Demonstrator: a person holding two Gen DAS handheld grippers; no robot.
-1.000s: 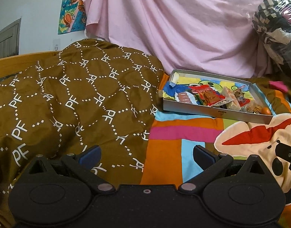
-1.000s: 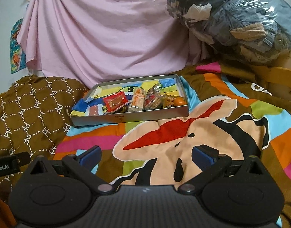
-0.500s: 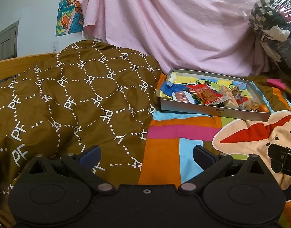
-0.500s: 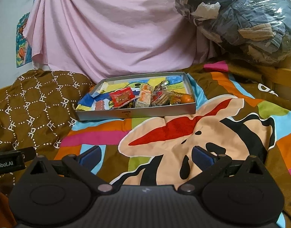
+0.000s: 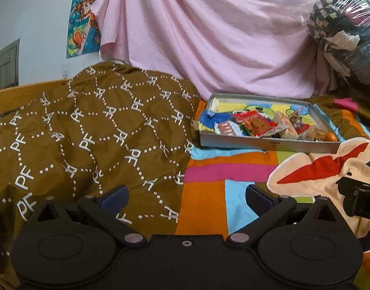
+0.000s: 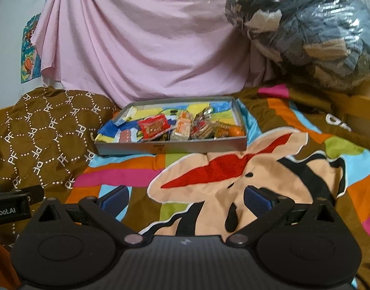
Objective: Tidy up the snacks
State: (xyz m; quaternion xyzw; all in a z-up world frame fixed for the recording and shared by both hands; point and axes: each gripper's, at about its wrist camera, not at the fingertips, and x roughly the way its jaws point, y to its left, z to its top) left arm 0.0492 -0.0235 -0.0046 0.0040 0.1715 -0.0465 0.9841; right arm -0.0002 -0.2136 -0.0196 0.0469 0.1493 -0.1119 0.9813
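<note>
Your left claw (image 5: 185, 197) and right claw (image 6: 185, 197) both hover spread and empty over the colourful cartoon bedspread (image 6: 233, 176), well short of the snacks. Ahead, the grey tray (image 6: 170, 148) lies on the bed, beside the brown quilt (image 5: 88, 133). In it, a red packet (image 6: 153, 126) and a small orange (image 6: 236, 131) show clearly; the other wrappers overlap and are hard to make out. Behind hangs a pink sheet (image 6: 148, 36).
</note>
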